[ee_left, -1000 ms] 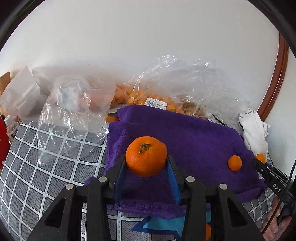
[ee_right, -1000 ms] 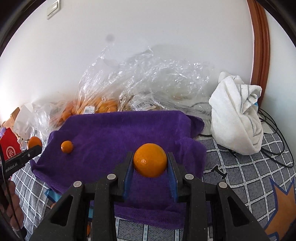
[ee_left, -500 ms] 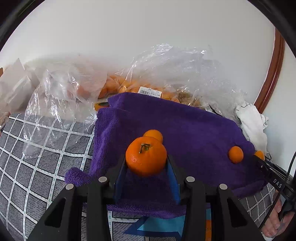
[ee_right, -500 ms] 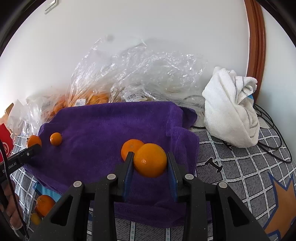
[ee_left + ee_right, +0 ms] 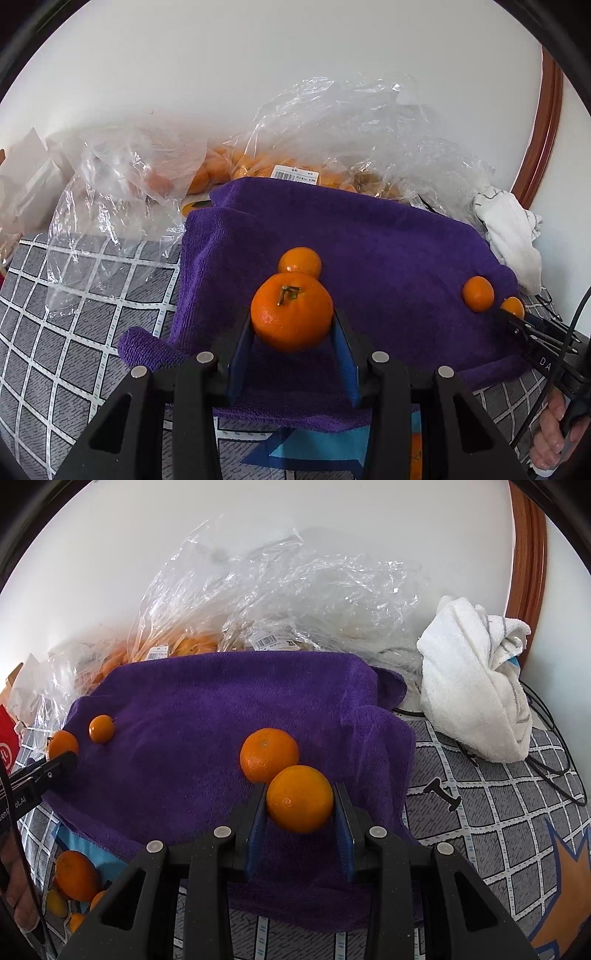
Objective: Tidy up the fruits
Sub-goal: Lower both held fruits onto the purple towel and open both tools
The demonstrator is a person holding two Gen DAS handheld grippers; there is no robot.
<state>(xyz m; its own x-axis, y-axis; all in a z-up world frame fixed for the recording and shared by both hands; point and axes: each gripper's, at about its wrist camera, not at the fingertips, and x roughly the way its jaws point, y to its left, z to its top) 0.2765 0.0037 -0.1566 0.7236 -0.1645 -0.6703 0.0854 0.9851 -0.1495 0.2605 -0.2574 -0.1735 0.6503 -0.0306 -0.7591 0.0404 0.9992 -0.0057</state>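
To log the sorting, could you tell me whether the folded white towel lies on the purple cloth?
No, the folded white towel sits beside the purple cloth on the grey checked cover.

Behind the purple towel [image 5: 369, 236], the fruit in the clear plastic bags [image 5: 184, 646] blurs into an uncountable orange mass, while below the towel's near edge a fruit [image 5: 415, 456] shows only as a sliver.

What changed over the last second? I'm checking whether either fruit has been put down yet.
Nothing was let go. The right gripper sank a little toward the purple towel. Both views shifted, so a resting mandarin that was hidden behind each held fruit now shows. Unchanged: the left gripper still clamps the stemmed mandarin, the right its orange, and the fruit on the towel stayed put.
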